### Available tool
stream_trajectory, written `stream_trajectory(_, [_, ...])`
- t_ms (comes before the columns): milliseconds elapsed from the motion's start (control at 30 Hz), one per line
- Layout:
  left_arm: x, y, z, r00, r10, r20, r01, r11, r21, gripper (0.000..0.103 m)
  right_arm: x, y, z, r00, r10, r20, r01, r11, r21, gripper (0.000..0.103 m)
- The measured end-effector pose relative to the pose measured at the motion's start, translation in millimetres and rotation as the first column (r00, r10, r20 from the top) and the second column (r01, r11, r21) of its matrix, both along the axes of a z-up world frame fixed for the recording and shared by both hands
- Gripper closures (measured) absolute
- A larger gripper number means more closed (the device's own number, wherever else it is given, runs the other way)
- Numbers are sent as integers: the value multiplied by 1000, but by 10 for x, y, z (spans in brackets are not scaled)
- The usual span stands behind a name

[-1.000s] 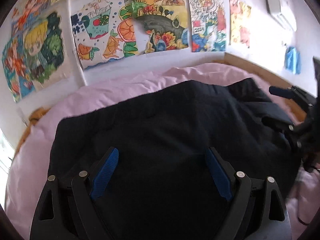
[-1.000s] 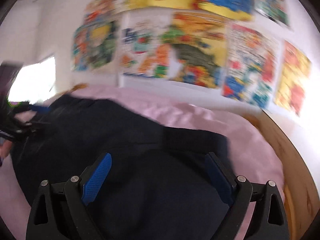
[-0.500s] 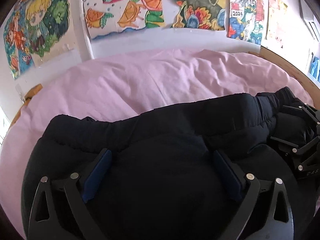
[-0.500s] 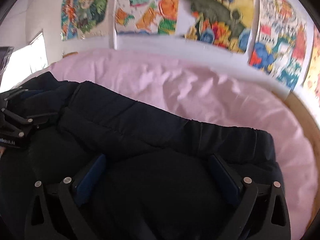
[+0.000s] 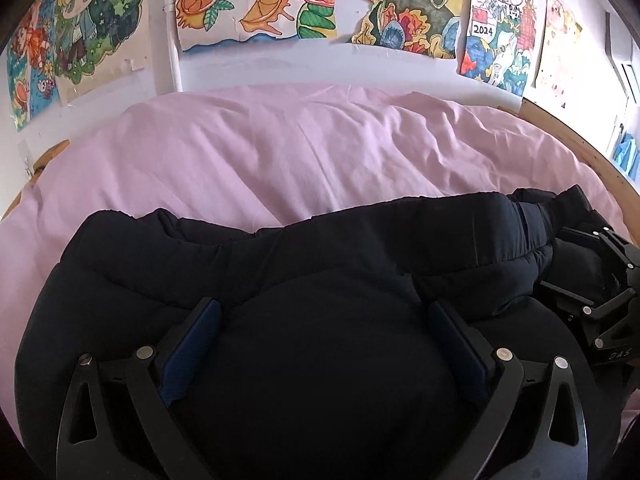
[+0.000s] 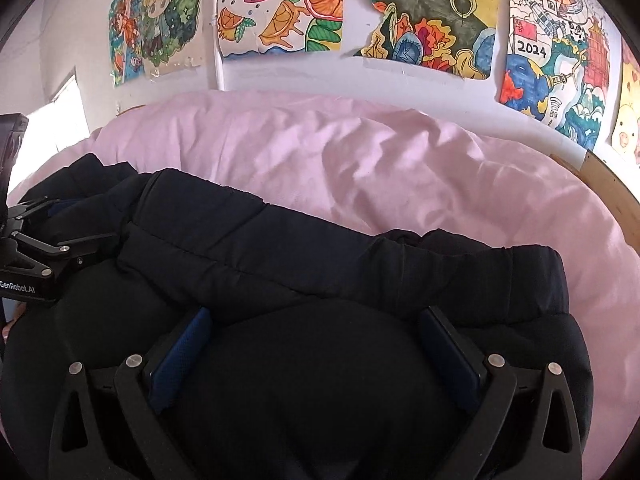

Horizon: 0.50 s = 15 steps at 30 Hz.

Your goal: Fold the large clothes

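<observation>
A large black padded jacket lies folded over on the pink bed sheet, its far edge a thick rolled band; it also shows in the right wrist view. My left gripper is open, its jaws wide apart and pressed down into a bulge of the jacket's left part. My right gripper is open the same way on the jacket's right part. Each gripper shows at the edge of the other's view: the right gripper and the left gripper.
The pink sheet stretches beyond the jacket to a white wall with colourful drawings. A wooden bed frame curves along the right side. A bright window is at the far left.
Both grippers came down and toward the near side, carrying the jacket's far part over onto itself. The jacket now covers less of the bed and more pink sheet shows.
</observation>
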<state>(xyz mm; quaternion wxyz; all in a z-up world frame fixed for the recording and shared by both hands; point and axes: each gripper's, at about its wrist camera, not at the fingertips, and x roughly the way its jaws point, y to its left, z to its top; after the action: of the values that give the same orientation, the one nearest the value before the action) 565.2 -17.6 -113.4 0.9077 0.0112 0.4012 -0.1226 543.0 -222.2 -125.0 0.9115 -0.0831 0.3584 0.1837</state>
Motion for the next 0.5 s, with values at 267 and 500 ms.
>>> stream_trajectory(267, [-18,46,-8,1000,-17,8,17,999,-48,1,-25,-55,-4,1000,7,0,-7,999,35,0])
stream_trajectory(500, [-182,179,211,998,-56,35,60,989,-134,1,-97,-164,77,1000,23,13,-24,995,94,0])
